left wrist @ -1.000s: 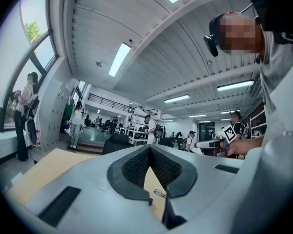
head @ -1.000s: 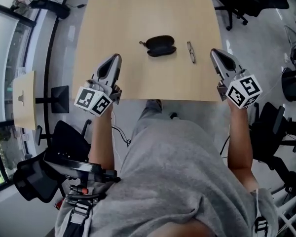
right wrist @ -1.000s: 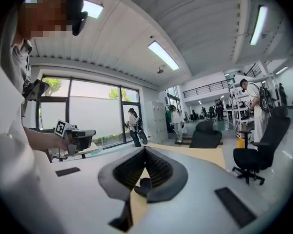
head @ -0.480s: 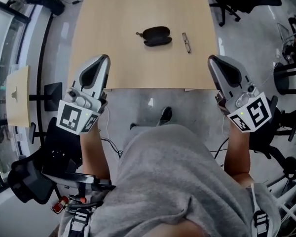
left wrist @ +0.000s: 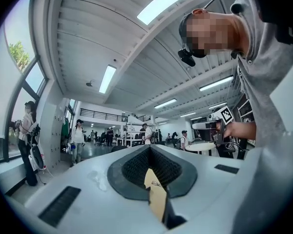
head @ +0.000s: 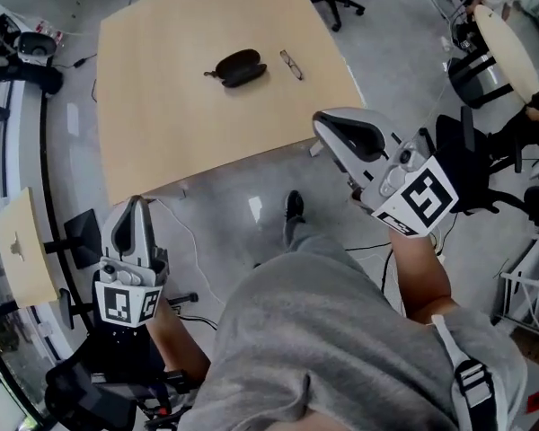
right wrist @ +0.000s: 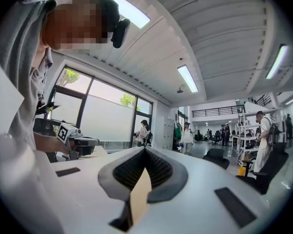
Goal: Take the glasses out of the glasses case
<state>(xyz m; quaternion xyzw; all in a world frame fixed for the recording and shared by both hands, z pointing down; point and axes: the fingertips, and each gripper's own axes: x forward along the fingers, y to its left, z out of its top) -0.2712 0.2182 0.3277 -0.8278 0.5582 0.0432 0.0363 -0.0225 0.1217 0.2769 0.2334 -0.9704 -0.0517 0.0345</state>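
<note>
The black glasses case (head: 241, 67) lies closed on the light wooden table (head: 162, 106), with the glasses (head: 291, 64) folded on the tabletop just to its right. Both grippers are off the table, over the grey floor close to the person's body. My left gripper (head: 136, 205) is at the lower left, shut and empty. My right gripper (head: 323, 120) hangs by the table's near right corner, also shut with nothing in it. In the left gripper view the pads (left wrist: 136, 167) meet, and only a sliver of table (left wrist: 156, 201) shows below them. The right gripper view shows its pads (right wrist: 158, 169) the same way.
Black office chairs (head: 467, 151) stand to the right, beside a round pale table (head: 510, 50). A small pale side table (head: 18, 254) stands at the left, with a black chair (head: 90, 393) behind my left arm. Several people (left wrist: 78, 138) stand far off in the hall.
Both grippers have drawn back from the table's front edge toward the person. The left one sank to the lower left of the head view, which has swung so the table sits farther up and left.
</note>
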